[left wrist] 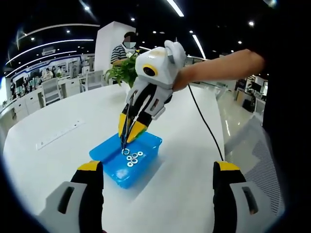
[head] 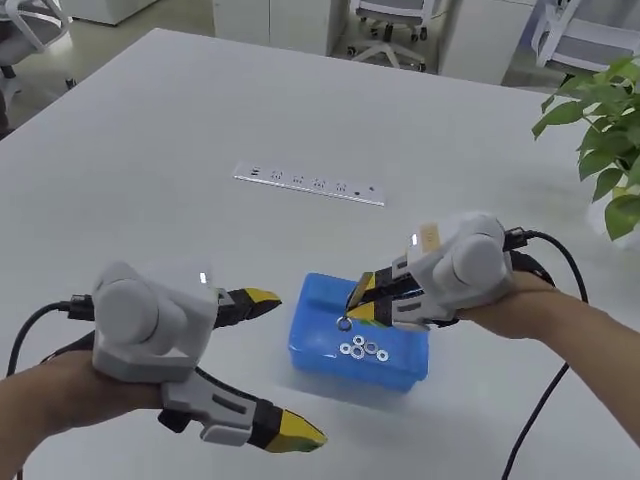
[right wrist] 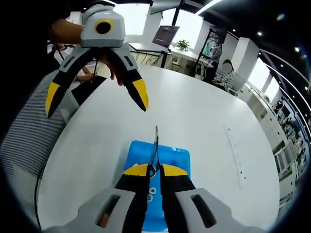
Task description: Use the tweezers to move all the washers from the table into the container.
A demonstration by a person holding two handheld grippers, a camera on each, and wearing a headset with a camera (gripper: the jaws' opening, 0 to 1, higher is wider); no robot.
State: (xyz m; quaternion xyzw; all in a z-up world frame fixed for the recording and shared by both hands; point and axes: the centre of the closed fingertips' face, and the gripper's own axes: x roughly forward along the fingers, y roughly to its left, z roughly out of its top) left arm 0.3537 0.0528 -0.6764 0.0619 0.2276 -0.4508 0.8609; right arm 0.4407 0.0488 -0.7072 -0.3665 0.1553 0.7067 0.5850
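**Left of the container** (head: 330, 366): my left gripper (head: 285, 367) hangs just beside its left wall, jaws spread wide and gripping nothing.

**Inside the container:** a cluster of washers (head: 364, 349) lies on the floor toward the wall nearest me. One more washer (head: 344, 323) sits at the tweezers' tips, just behind the cluster. Whether it is pinched or lying free, I cannot tell.

**Over the container's right half:** my right gripper (head: 362, 300) has its jaws closed down on the tweezers (left wrist: 125, 130), which point down into the container.

**Handling (judgement):** each washer is light, rigid, smooth metal and likely to slip or flick away. It is best taken across the band, one tip through the hole, with a gentle squeeze.
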